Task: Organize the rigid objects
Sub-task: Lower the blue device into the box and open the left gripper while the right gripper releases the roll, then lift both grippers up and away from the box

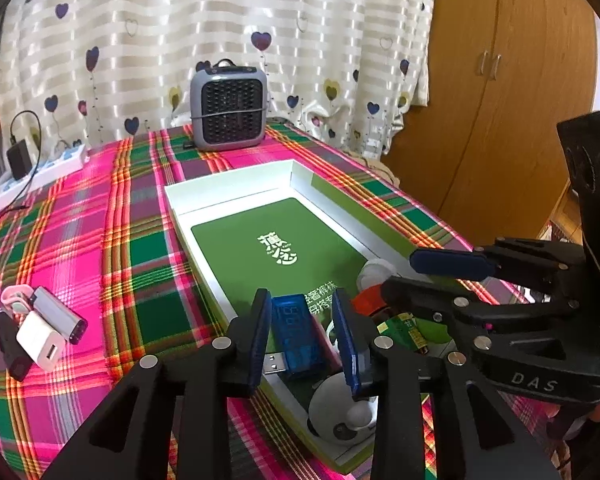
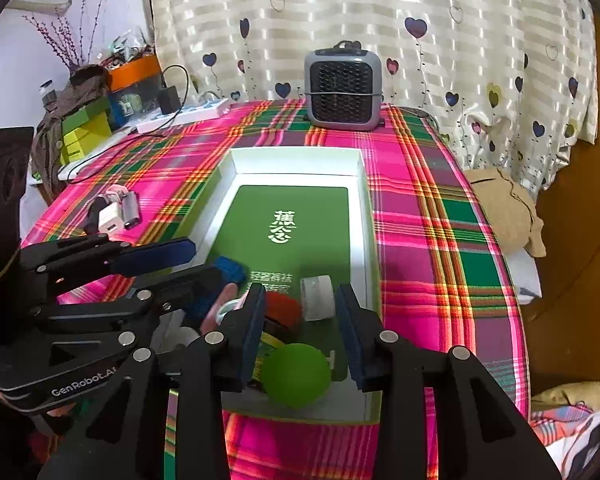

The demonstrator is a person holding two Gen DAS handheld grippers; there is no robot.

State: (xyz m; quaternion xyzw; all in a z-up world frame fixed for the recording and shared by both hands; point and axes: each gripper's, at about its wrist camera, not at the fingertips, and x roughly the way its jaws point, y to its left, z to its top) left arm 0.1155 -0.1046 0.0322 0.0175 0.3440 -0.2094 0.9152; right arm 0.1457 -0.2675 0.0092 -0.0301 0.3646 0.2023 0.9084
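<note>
The left wrist view alone shows the wooden wardrobe on the right, while the right wrist view alone shows the cluttered shelf corner with a yellow-green carton and a tan cloth off the table's far side. Both views take in the plaid tablecloth, the grey fan heater at the back and the white power strip. One shallow white box with a green floor lies in the middle of the cloth, and the sorted things sit in its near end: one blue USB stick, one red piece, one white roller, one green ball, a green battery pack and a white panda-like toy. The left gripper hangs over the box with its jaws about half open; the blue USB stick lies between the pads but neither pad presses on it. The right gripper is likewise about half open above the green ball and red piece, gripping nothing. Outside the box, on the cloth to its left, one small heap is left: a white charger, a silver adapter, a black piece and a pink-and-white item, all touching.
</note>
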